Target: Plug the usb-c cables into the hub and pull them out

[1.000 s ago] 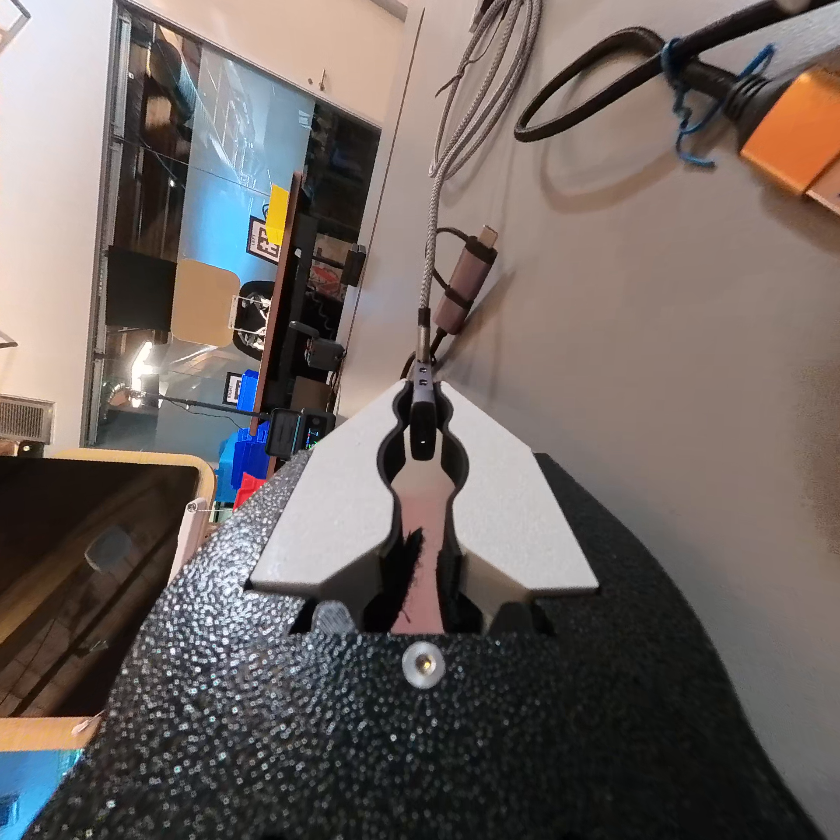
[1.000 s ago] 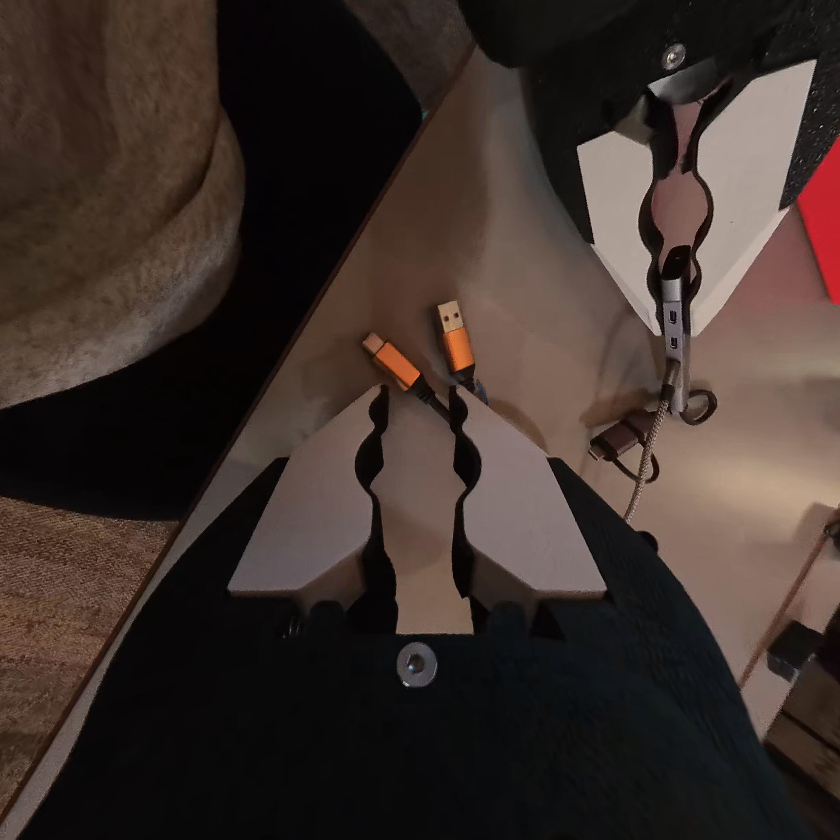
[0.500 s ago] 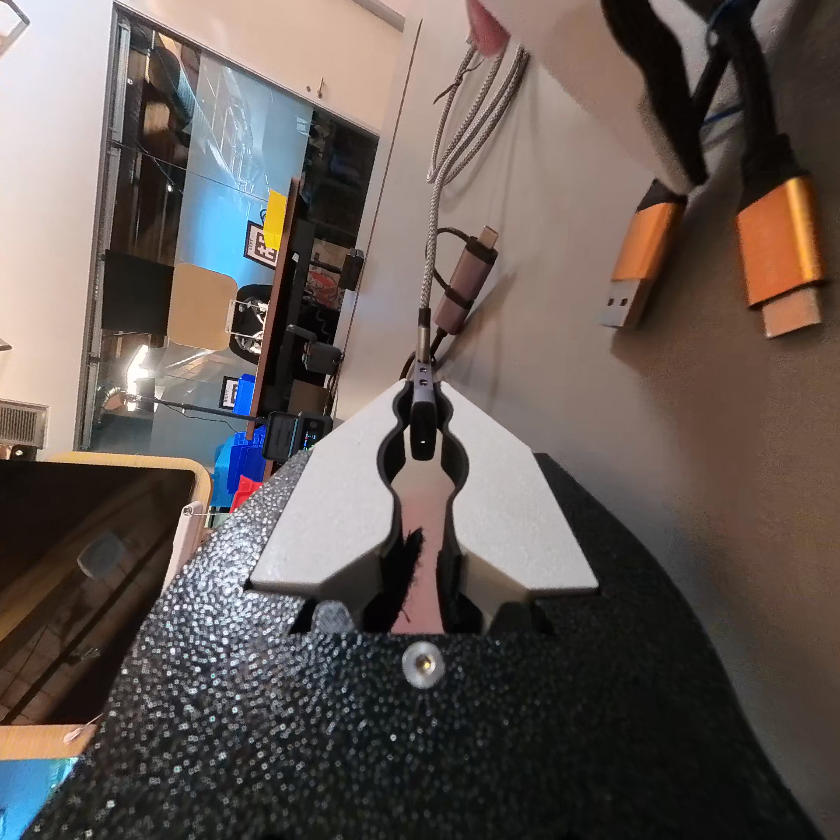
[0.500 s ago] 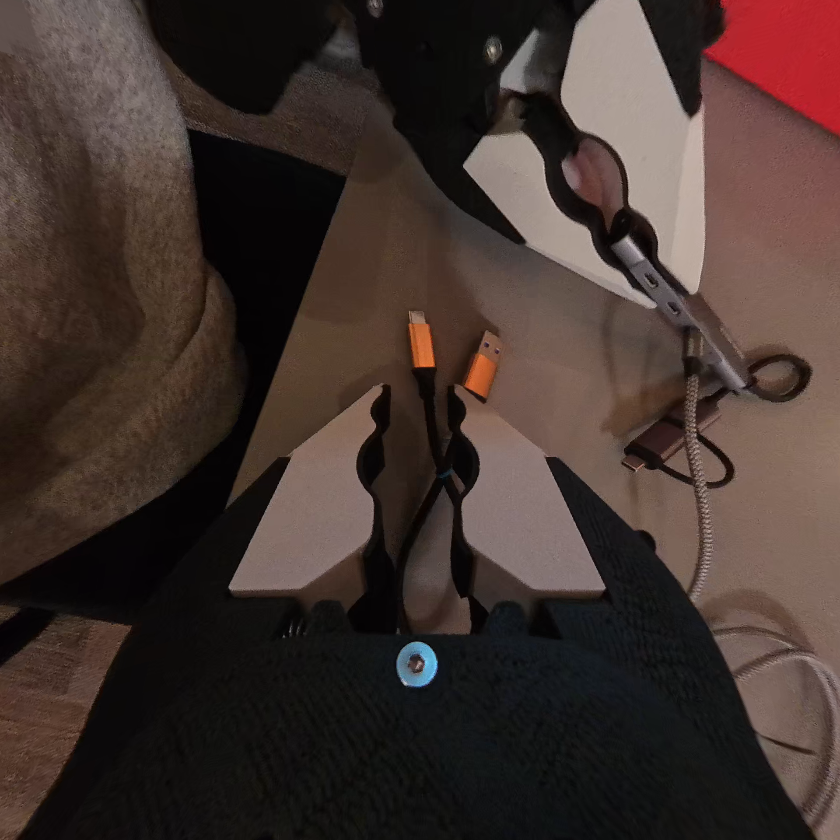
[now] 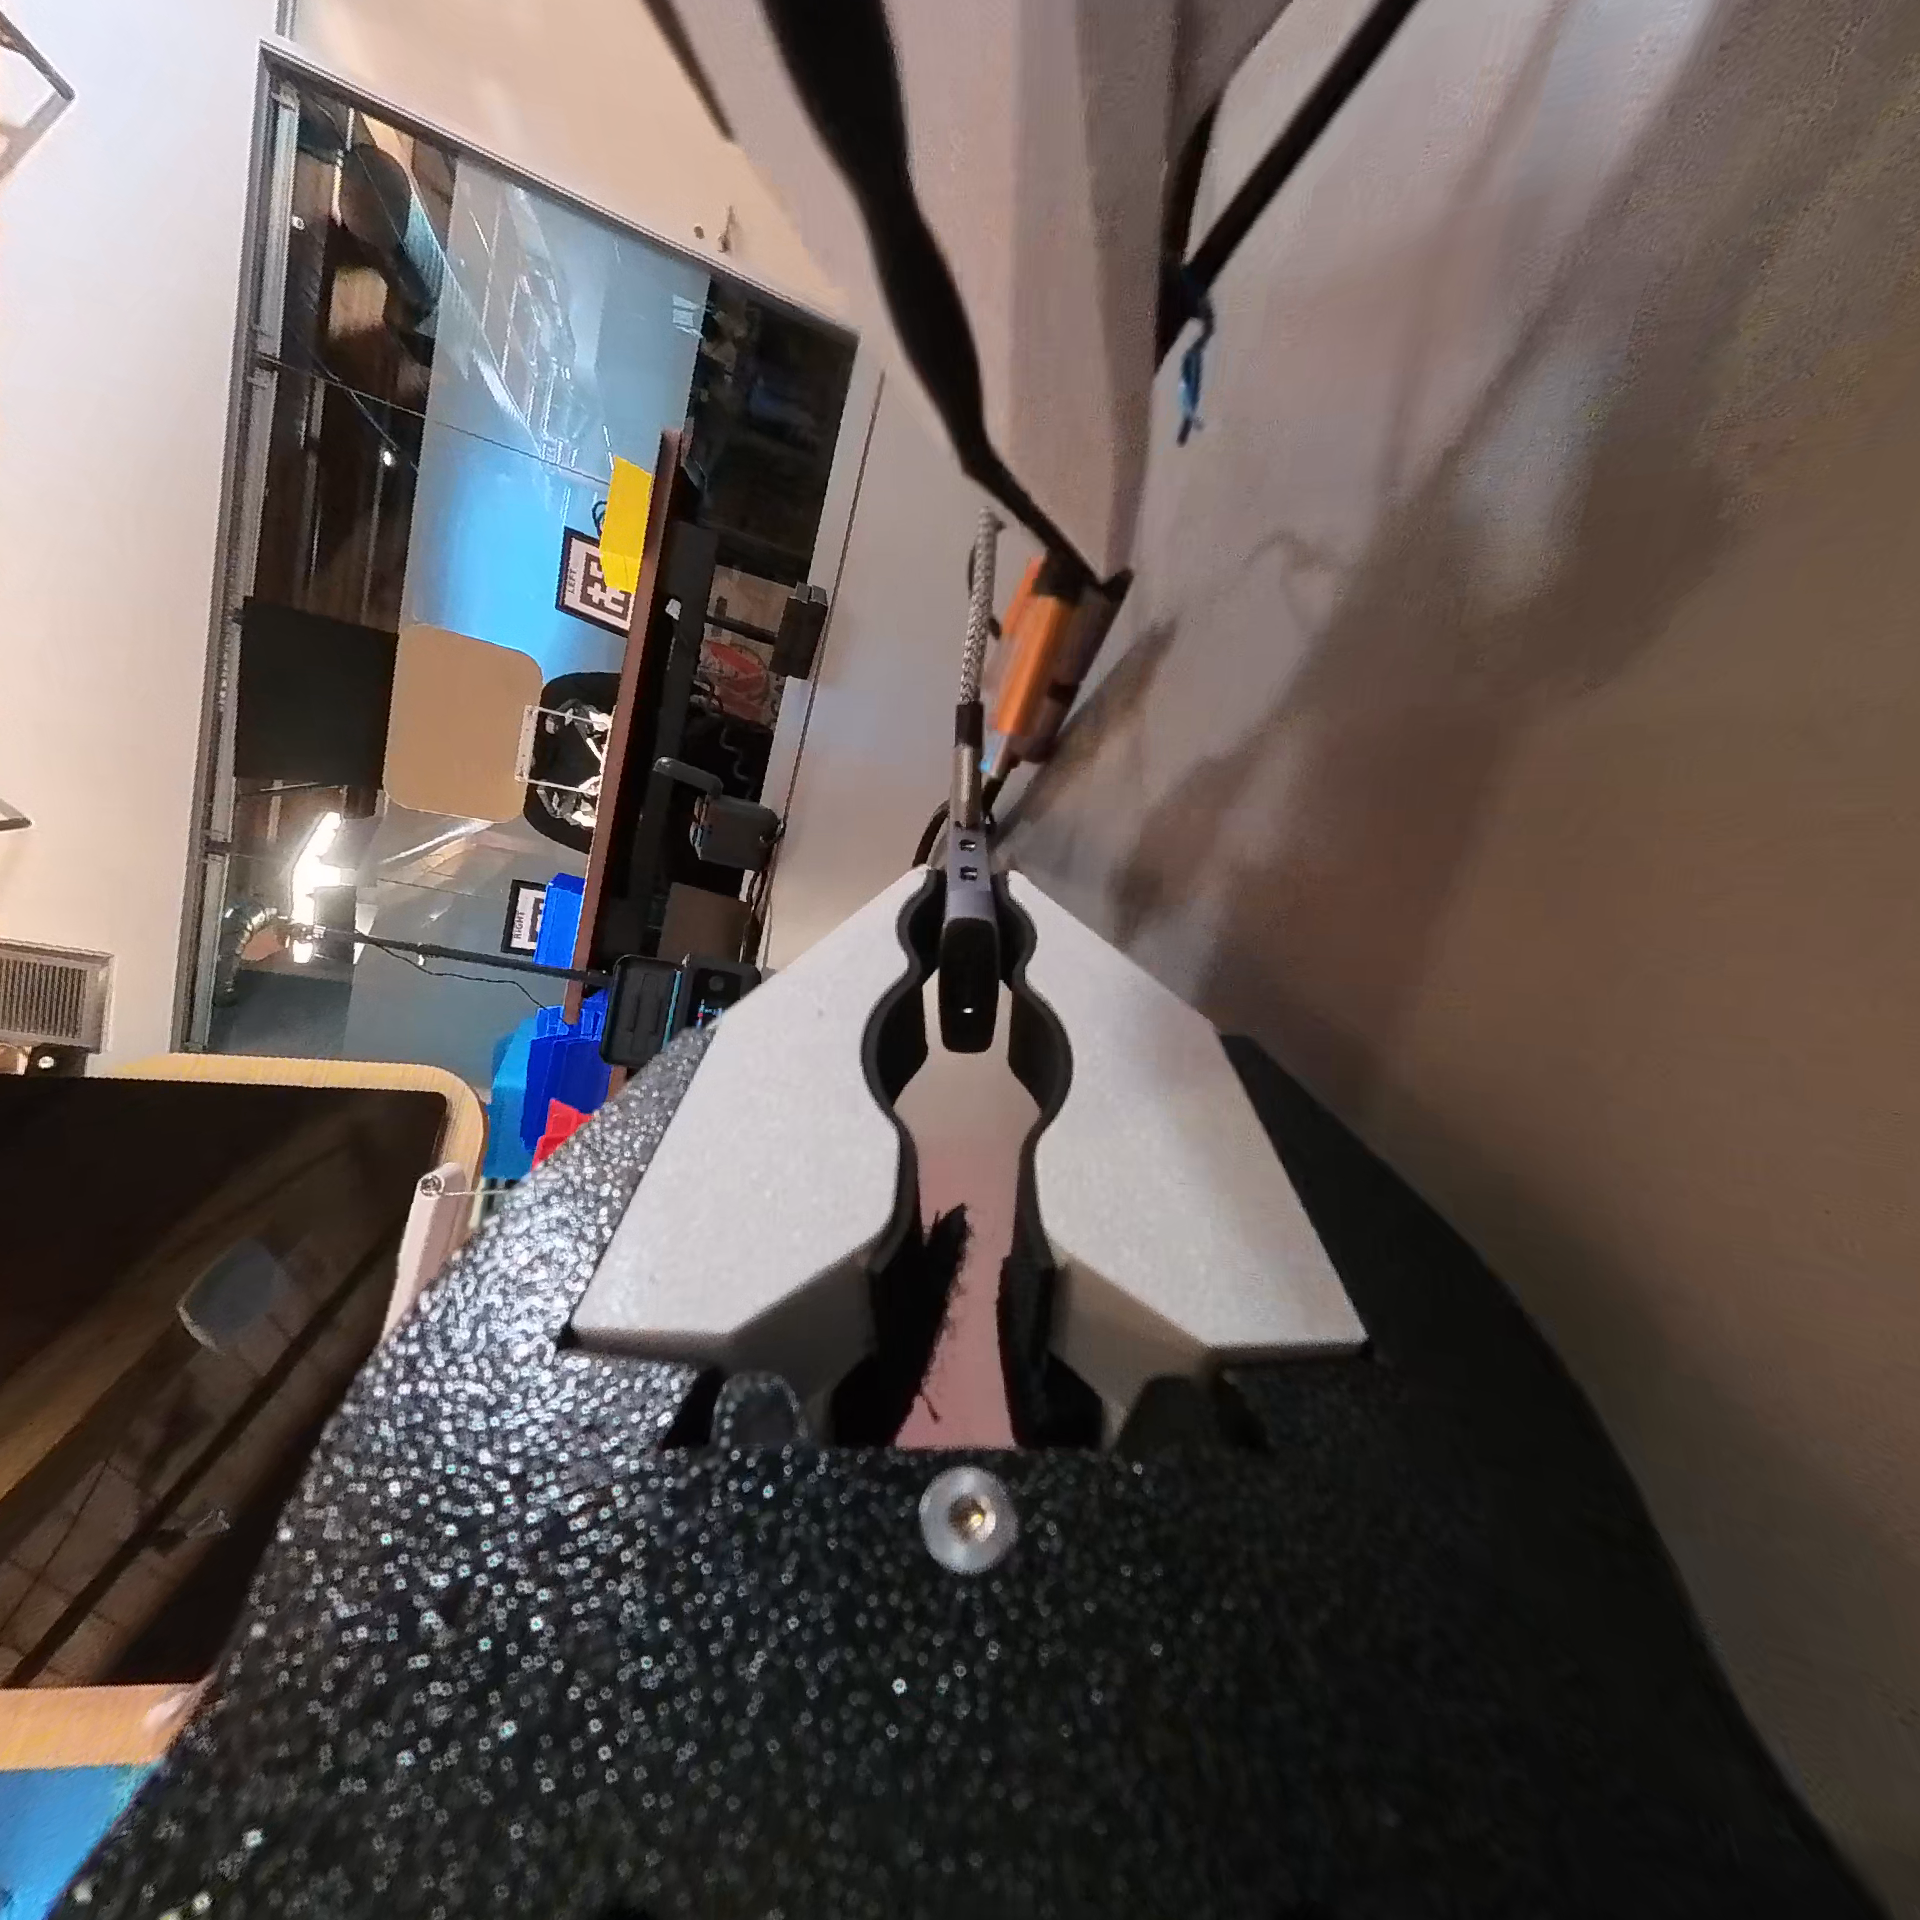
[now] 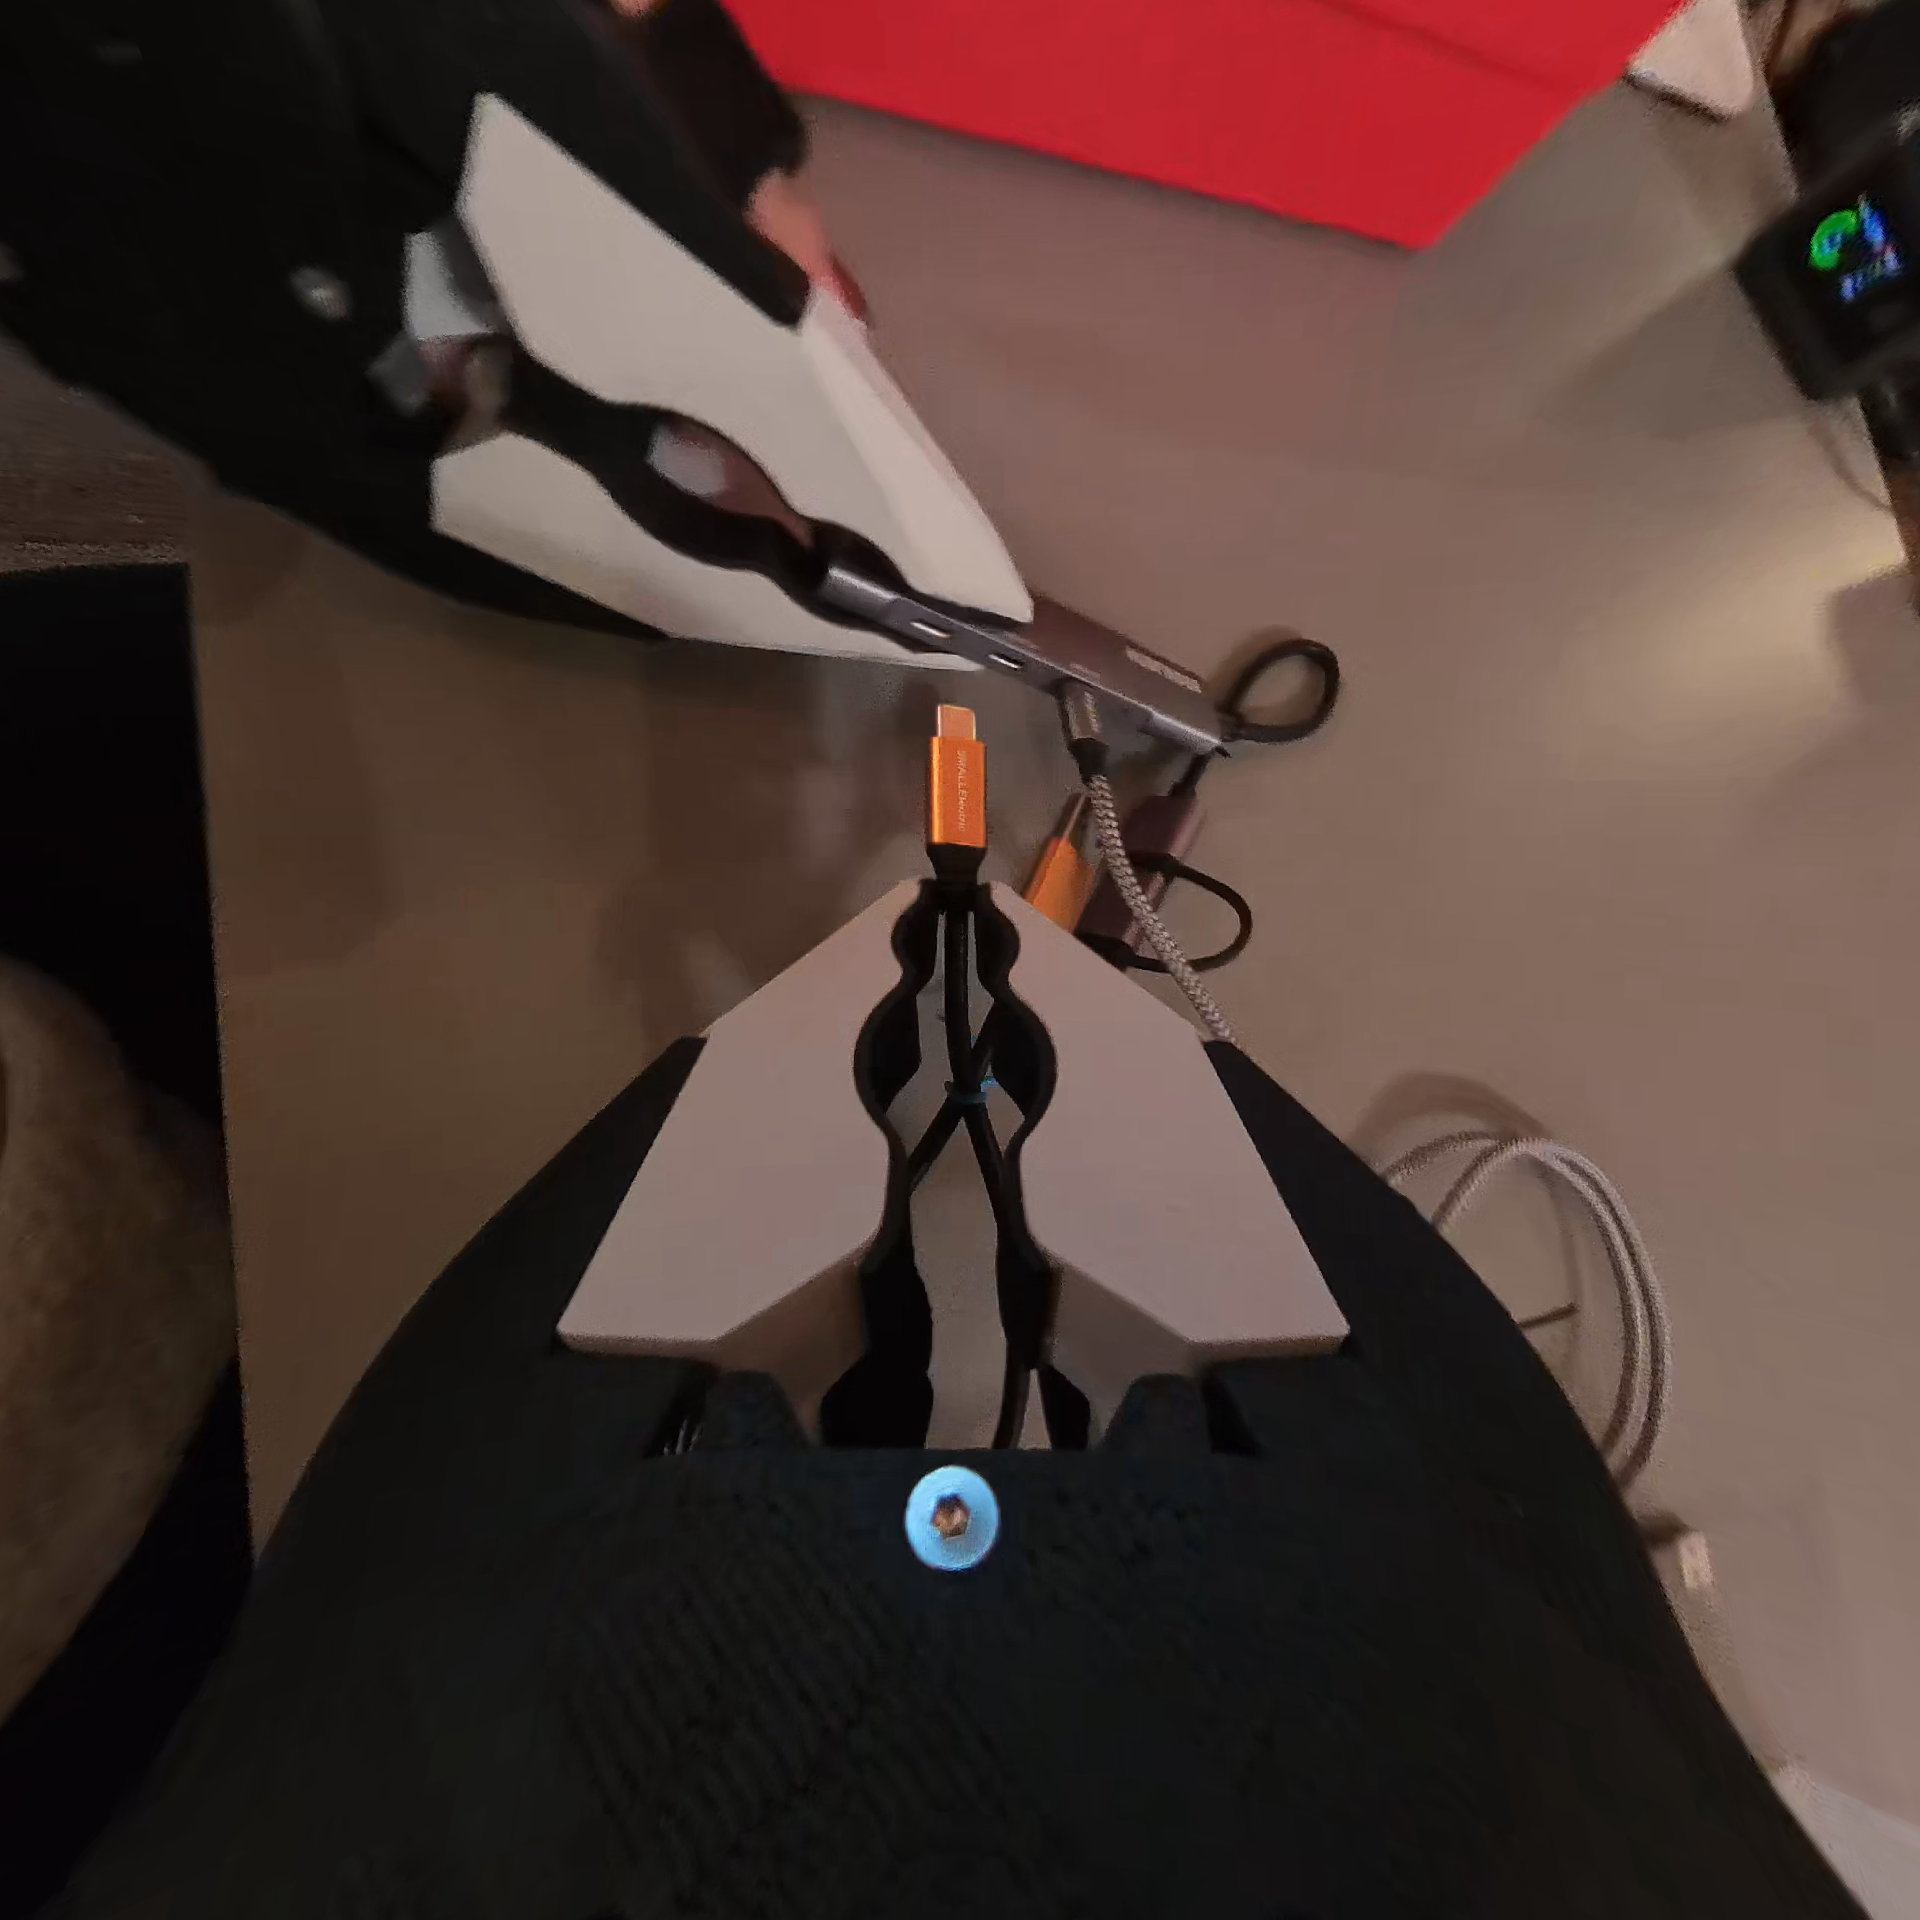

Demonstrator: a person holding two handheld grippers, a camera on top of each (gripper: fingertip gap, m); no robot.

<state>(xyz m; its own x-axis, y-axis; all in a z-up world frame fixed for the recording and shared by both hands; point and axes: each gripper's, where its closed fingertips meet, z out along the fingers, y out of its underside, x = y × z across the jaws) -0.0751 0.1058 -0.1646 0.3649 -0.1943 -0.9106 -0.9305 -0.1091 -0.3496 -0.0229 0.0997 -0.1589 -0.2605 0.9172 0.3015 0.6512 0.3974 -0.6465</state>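
Observation:
My left gripper [image 5: 966, 888] is shut on the end of a slim grey hub [image 5: 966, 966], held edge-on. It also shows in the right wrist view [image 6: 935, 623], with the hub [image 6: 1101, 665] sticking out to the right. A grey braided cable [image 6: 1132, 894] is plugged into the hub's side. My right gripper [image 6: 956, 888] is shut on a black cable just behind its orange USB-C plug [image 6: 958, 790]. The plug tip points at the hub's side, a short gap away. The cable's second orange plug [image 6: 1060, 878] hangs beside my right fingers.
A grey adapter with a black loop [image 6: 1169, 831] lies on the beige table [image 6: 1507, 831] under the hub. Coiled braided cable [image 6: 1558, 1247] lies at the right. A red object [image 6: 1143, 94] and a small lit device [image 6: 1849, 270] stand at the far side. One gripper's finger ends stand about 6 centimetres off the other's. The small lit device [image 6: 1849, 270] sits 40 centimetres or so from the ends of my left fingers.
My right gripper has closed on the black cable and carried the orange USB-C plug from the table edge up to the hub. The left gripper still holds the hub.

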